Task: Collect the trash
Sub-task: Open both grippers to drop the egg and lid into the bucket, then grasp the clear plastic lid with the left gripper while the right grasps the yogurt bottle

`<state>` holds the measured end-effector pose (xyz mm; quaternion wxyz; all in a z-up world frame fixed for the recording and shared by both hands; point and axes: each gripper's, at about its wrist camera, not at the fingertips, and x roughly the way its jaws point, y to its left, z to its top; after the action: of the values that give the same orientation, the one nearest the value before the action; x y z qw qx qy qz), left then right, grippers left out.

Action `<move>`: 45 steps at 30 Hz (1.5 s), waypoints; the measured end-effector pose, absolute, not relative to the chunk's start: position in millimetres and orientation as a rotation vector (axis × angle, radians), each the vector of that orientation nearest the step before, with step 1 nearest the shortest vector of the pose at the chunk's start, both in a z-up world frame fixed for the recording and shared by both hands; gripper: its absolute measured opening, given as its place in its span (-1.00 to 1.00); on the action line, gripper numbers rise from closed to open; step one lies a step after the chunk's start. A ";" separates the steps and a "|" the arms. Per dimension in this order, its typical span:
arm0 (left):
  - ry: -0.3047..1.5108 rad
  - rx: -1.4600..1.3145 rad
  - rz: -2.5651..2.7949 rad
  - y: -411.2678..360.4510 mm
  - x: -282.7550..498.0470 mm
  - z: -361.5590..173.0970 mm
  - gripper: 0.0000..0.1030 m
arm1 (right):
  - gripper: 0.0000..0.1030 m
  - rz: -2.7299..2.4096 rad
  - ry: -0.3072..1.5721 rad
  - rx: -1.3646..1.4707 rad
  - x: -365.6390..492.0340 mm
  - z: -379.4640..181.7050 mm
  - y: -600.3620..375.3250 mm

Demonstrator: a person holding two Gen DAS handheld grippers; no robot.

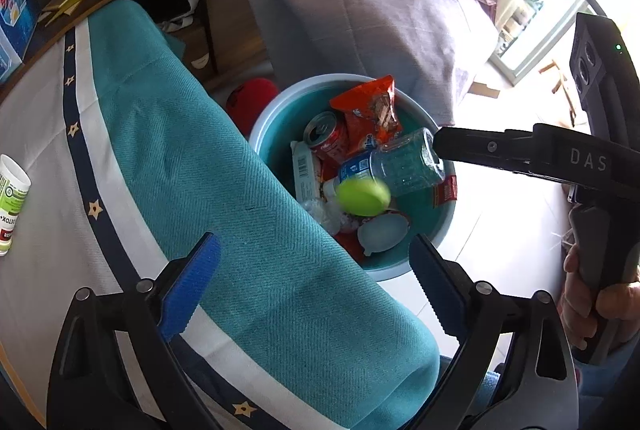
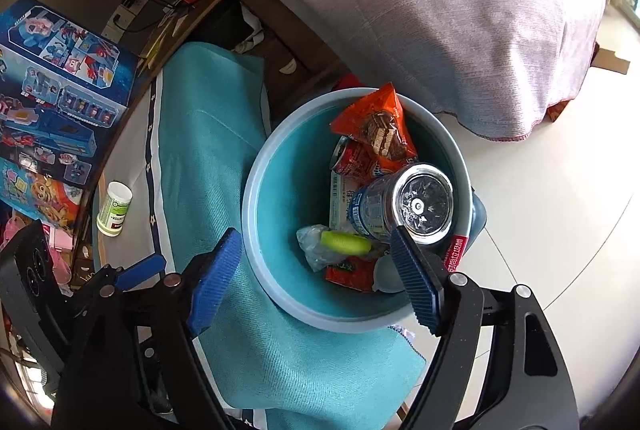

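Bin: a round teal bin point(image 1: 276, 118) with a pale rim sits at the centre of both views, on the light floor just beside the table edge.
Bottle: a clear plastic bottle point(image 1: 396, 162) with a blue label and a lime-green cap point(image 1: 363, 196) is tilted over the bin's mouth, cap down, base toward the right; in the right wrist view its base point(image 2: 422, 204) faces the camera.
Other trash in bin: an orange snack wrapper point(image 1: 374, 110), a red can point(image 1: 326, 136), a white carton point(image 1: 305, 172), crumpled clear plastic point(image 2: 316, 244) and a white lid-like piece point(image 1: 382, 234).
Right gripper: its jaws point(image 2: 316, 280) are spread wide at the bottom of its own view; the right pad sits right beside the bottle's base, though whether they touch I cannot tell. It holds nothing.
Left gripper: jaws point(image 1: 314, 288) wide apart, empty, at the lower centre of its frame above the teal cloth point(image 1: 224, 198).
Table: a white pill tube point(image 1: 10, 206) lies at the left edge of the frame on the white cover.
Background: a grey-mauve draped cloth point(image 2: 460, 10) fills the upper right.
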<state>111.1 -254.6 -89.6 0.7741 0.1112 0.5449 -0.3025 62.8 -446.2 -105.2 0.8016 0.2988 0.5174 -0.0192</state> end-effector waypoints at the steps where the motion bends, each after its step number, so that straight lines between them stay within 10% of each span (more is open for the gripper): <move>1: 1.182 0.236 -0.655 -252.7 111.4 -89.8 0.85 | 0.50 -0.050 1.115 0.644 62.6 -105.5 -445.6; 24: 1.135 0.092 -0.603 -163.0 107.0 -68.1 0.88 | 0.67 -0.052 1.198 0.538 72.0 -81.6 -371.1; 45: 1.105 -0.082 -0.287 73.1 163.3 -79.6 0.89 | 0.68 0.166 1.386 0.318 204.2 -85.5 -146.3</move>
<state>163.3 73.1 -79.6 0.8406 -0.0388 0.5230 -0.1358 204.2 -146.3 -85.5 0.7546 0.1458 0.6352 0.0762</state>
